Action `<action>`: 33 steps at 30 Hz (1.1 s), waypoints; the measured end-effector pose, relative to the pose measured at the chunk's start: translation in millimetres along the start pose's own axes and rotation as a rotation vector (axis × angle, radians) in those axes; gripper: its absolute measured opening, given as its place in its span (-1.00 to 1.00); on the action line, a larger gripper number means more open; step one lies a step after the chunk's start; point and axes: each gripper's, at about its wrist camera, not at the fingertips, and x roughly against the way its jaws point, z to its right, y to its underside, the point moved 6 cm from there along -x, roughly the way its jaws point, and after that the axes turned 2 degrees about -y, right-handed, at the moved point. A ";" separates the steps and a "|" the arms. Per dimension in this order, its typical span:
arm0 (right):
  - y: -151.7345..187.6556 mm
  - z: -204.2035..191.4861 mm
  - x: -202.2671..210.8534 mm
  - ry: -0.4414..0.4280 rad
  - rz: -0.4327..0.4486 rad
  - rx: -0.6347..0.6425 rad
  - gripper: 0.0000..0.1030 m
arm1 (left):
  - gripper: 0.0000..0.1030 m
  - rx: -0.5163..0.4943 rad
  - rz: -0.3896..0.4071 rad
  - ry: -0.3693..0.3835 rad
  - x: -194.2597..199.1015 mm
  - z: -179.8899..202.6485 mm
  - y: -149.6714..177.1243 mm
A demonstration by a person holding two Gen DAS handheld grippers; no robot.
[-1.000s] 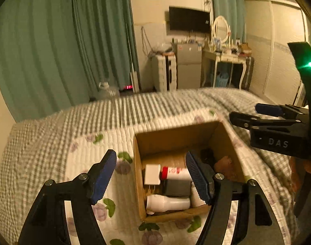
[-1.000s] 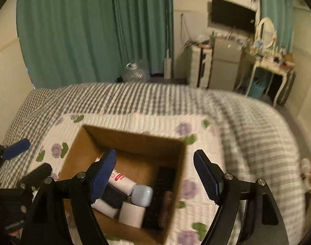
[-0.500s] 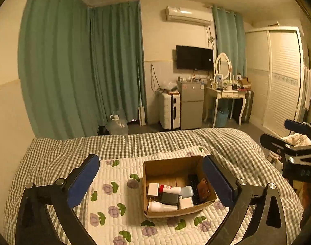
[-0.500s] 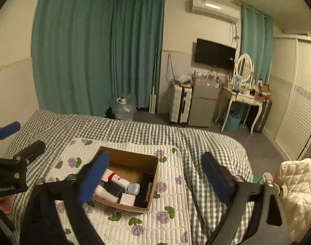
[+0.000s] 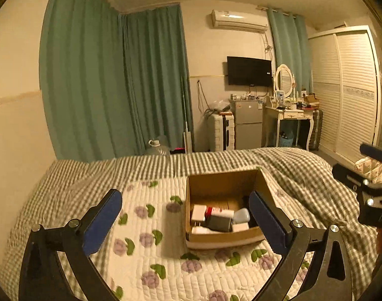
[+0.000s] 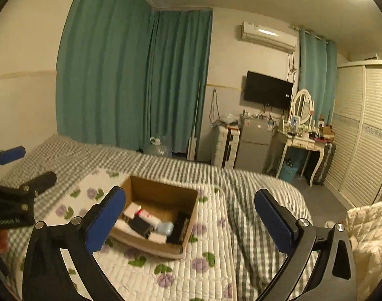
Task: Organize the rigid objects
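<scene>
An open cardboard box [image 5: 223, 183] sits on a white quilted mat with purple flowers [image 5: 150, 240] on the bed. It also shows in the right wrist view [image 6: 163, 193]. Inside lie a white bottle with a red band [image 5: 219, 211], a black block [image 5: 218, 223], a white plug [image 5: 199, 212], a pale blue cap [image 6: 165, 227] and other small items. My left gripper [image 5: 184, 223] is open and empty, held above the mat before the box. My right gripper [image 6: 189, 222] is open and empty, above the box's right side.
The bed has a grey checked cover [image 5: 304, 175]. A cream quilted cloth [image 6: 366, 228] lies at the right. Beyond the bed stand green curtains [image 5: 110, 87], a water jug [image 5: 157, 146], a small fridge [image 5: 248, 125], a dressing table [image 5: 289, 115] and a louvred wardrobe [image 5: 349, 87].
Both grippers have pulled up and back from the box over the last second, then the left came slightly nearer again. The box contents have not moved. Both stay open.
</scene>
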 end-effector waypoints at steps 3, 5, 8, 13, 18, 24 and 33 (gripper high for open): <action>27.7 4.4 -12.8 -0.002 -0.019 -0.046 1.00 | 1.00 0.013 0.004 -0.015 -6.7 0.8 23.8; 43.5 6.7 -20.8 -0.018 -0.036 -0.102 1.00 | 1.00 0.004 -0.011 -0.051 -13.1 0.9 40.3; 62.9 5.5 -32.0 0.018 -0.058 -0.120 1.00 | 1.00 0.000 -0.041 -0.053 -22.0 2.9 58.4; 74.6 -9.7 -38.8 0.014 -0.058 -0.072 1.00 | 1.00 0.036 -0.058 -0.036 -23.4 0.1 64.8; 76.5 -20.7 -37.4 -0.014 -0.055 -0.064 1.00 | 1.00 0.025 -0.055 -0.018 -23.4 4.0 64.0; 76.7 -25.1 -34.6 -0.020 -0.041 -0.045 1.00 | 1.00 0.033 -0.058 0.012 -21.2 7.0 64.3; 76.6 -19.0 -38.6 -0.008 -0.056 -0.069 1.00 | 1.00 0.040 -0.080 0.016 -25.0 7.5 68.0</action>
